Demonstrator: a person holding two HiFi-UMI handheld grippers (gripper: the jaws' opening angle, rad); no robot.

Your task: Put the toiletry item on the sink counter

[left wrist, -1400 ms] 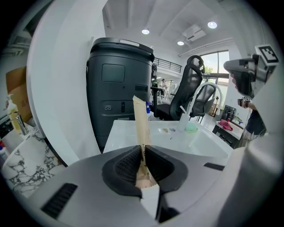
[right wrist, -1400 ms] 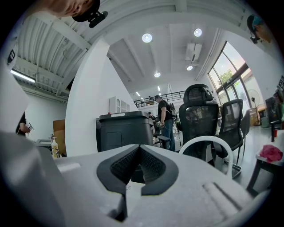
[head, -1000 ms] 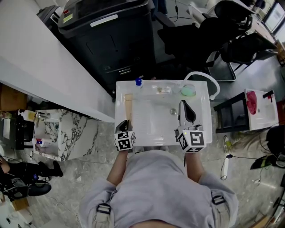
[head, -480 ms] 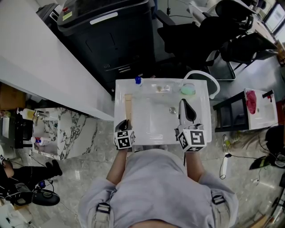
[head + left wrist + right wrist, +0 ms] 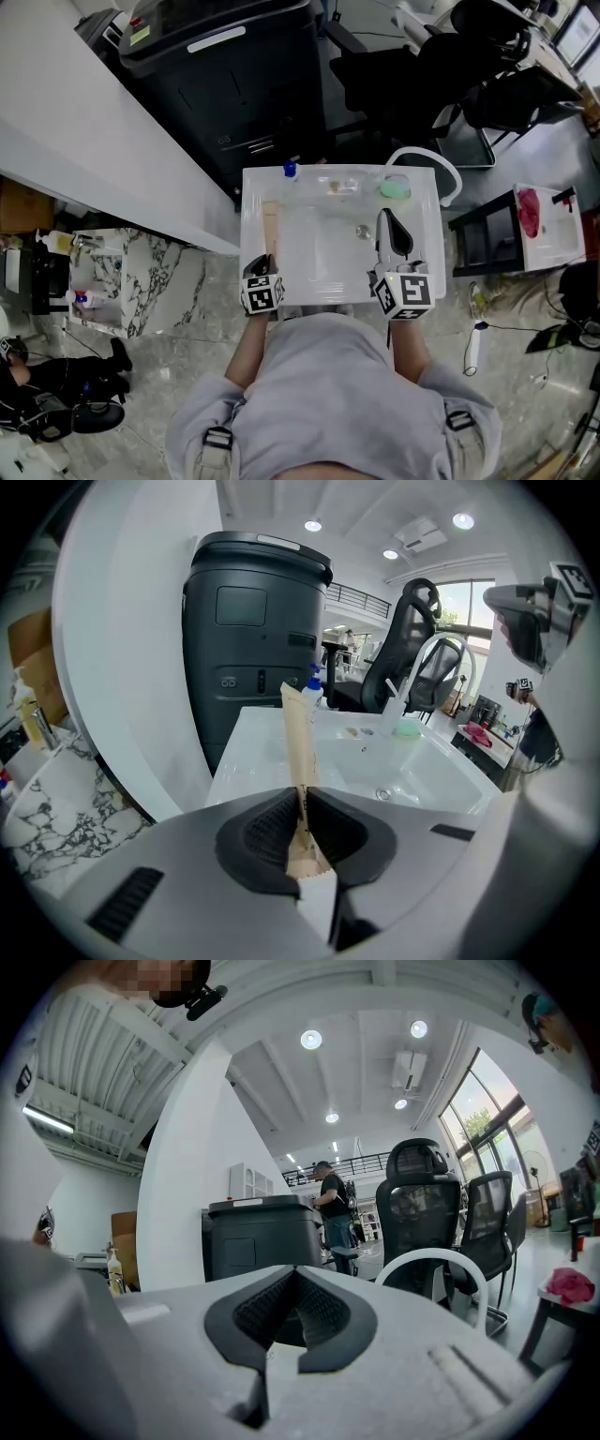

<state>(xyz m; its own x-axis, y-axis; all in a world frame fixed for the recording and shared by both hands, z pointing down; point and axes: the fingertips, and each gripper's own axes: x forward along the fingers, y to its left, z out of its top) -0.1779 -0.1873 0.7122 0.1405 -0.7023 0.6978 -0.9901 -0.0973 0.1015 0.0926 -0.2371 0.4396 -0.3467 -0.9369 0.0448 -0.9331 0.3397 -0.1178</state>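
Open office; white sink desk (image 5: 253, 202) just ahead. Left tool (image 5: 302, 803) clenched on a long flat beige paper toiletry packet (image 5: 300, 742), poking straight ahead above the rim. Right tool (image 5: 294, 1283) pinched shut, empty. Released tilted, could slip into the basin (image 5: 328, 244).

Your sink counter (image 5: 424, 246) stands straight ahead of you, with the tube (image 5: 271, 225) running along its left rim, near end between the jaws of your left gripper (image 5: 265, 259), and your right gripper (image 5: 387, 218) over the basin's (image 5: 323, 248) right side, beside the drain (image 5: 364, 232). A small bottle (image 5: 291, 172) stands at the counter's far left corner, a round pad (image 5: 396, 188) at far right; the large bin (image 5: 234, 75) is behind the counter, a marble stand (image 5: 150, 281) to its left
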